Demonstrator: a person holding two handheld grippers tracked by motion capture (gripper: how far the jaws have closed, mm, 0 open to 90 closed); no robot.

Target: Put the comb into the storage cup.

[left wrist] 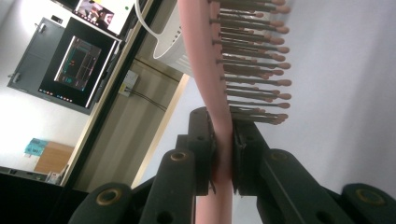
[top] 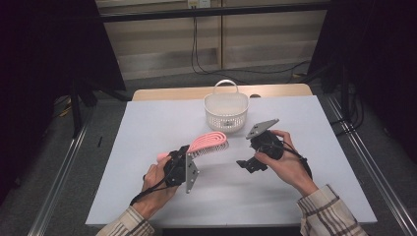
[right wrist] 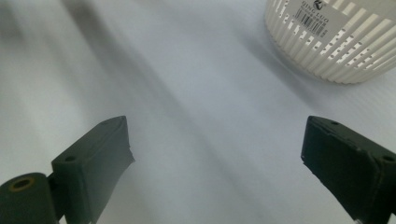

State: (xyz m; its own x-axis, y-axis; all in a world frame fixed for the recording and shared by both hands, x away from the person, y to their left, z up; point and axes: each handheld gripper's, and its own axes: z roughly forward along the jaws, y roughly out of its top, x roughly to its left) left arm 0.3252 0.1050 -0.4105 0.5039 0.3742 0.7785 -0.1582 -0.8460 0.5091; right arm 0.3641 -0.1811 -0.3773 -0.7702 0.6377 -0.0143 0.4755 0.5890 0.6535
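Left hand-held gripper (top: 186, 156) clamped on brush (top: 210, 142) handle; brush level, head toward basket (top: 226, 111). Right hand-held gripper (right wrist: 217, 156) wide, empty.

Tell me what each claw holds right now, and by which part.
The left claw is shut on the pink brush, gripping its handle just below the bristles. The right claw is open and holds nothing.

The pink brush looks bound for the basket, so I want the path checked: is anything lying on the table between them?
Nothing: in the high view only bare white table separates the pink brush from the basket.
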